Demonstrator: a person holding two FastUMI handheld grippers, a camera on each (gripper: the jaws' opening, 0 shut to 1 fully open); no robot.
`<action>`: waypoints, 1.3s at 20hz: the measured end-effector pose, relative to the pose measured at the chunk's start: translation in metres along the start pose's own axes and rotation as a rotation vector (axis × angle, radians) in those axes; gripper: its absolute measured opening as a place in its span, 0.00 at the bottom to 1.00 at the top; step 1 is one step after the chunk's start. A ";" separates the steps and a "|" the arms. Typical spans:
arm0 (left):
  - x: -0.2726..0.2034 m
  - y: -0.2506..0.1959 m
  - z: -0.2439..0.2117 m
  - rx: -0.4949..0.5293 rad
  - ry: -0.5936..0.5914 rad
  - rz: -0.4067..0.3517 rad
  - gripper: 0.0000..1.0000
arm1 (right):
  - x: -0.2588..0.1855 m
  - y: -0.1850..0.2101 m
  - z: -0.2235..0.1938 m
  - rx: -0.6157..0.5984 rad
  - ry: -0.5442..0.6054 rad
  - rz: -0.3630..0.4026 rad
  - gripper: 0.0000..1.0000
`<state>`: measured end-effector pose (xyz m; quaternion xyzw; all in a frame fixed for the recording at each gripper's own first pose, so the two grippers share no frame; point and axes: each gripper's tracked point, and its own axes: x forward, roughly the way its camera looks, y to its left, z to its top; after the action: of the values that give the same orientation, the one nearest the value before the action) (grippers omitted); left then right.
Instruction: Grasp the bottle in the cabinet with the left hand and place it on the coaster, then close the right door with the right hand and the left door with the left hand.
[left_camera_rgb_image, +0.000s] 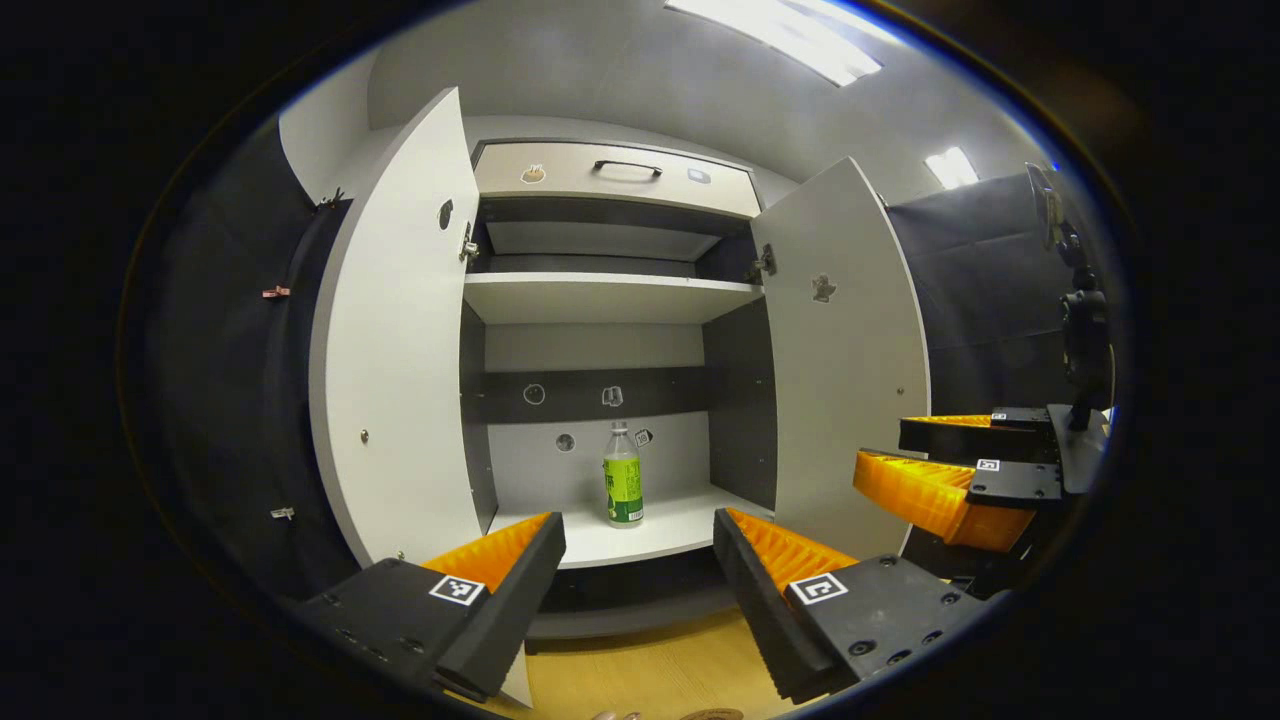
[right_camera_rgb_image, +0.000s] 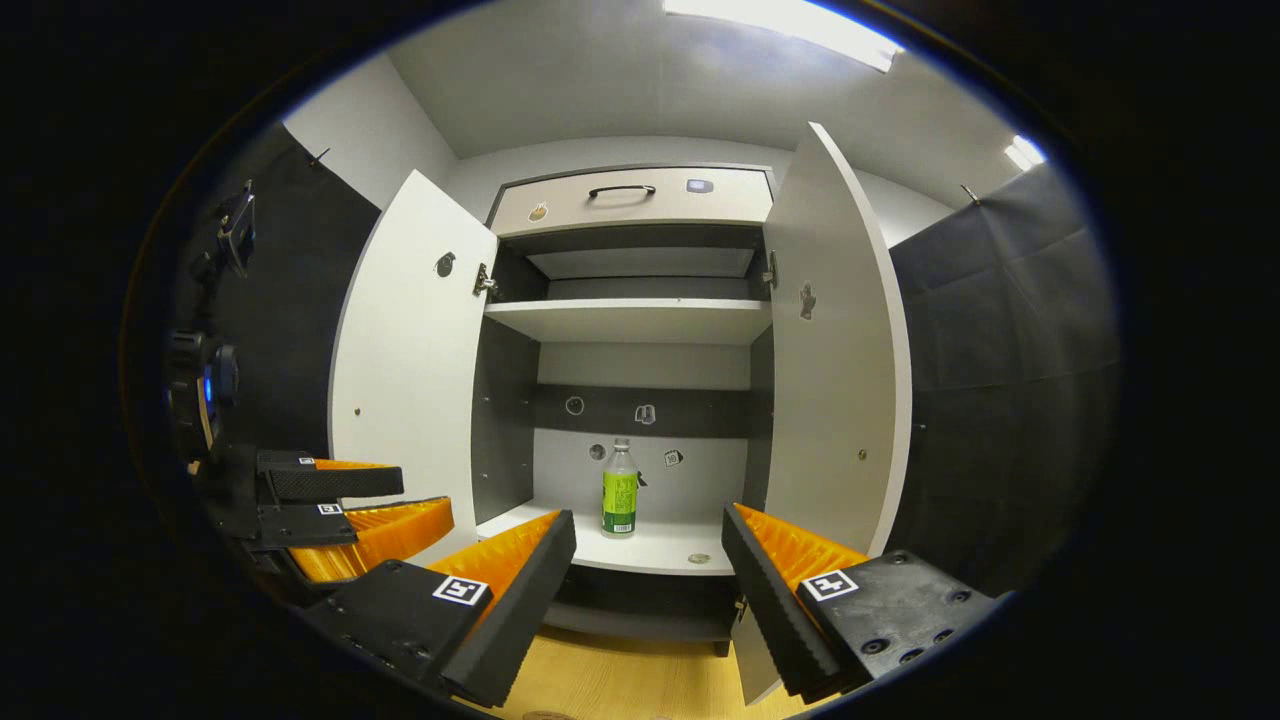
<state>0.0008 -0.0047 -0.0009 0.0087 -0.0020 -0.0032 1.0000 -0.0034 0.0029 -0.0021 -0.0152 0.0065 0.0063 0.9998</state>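
Grey walls and a bright ceiling light sit behind a white cabinet (left_camera_rgb_image: 600, 300) that stands open in front of you

Your left gripper (left_camera_rgb_image: 640, 590) is spread wide and holds nothing. Look straight out between its two fingers and you see the bottle (left_camera_rgb_image: 622, 488), almost in the middle of the gap, maybe a touch to the left. It stands up tall on the bottom shelf (left_camera_rgb_image: 660, 535), near the back, well apart from your fingertips. So the way to it is forward, into the cabinet, with the fingers coming in on its two sides

Your right gripper (right_camera_rgb_image: 648, 590) is wide open and empty too. It also faces the bottle (right_camera_rgb_image: 620, 490). From the left gripper view it sits off to the right side (left_camera_rgb_image: 950, 480), beside the right door (left_camera_rgb_image: 850, 350). I think that is a good spot for shutting that door later

Both doors hang open. The left door (left_camera_rgb_image: 400, 340) is close beside your left gripper, so keep clear of its edge as you go in. I can't pick out the coaster for sure
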 end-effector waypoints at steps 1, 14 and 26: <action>0.000 0.001 0.001 0.000 -0.002 0.002 0.95 | 0.000 0.001 0.000 -0.001 0.001 0.000 0.98; 0.051 0.003 -0.006 -0.044 -0.023 -0.067 0.95 | 0.004 0.000 -0.014 -0.049 0.026 -0.038 0.98; 0.218 0.011 -0.008 -0.029 -0.053 -0.005 0.95 | 0.084 -0.019 -0.044 -0.023 0.046 0.109 0.98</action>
<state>0.2187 0.0055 -0.0078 -0.0059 -0.0283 -0.0057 0.9996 0.0807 -0.0164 -0.0461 -0.0264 0.0300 0.0602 0.9974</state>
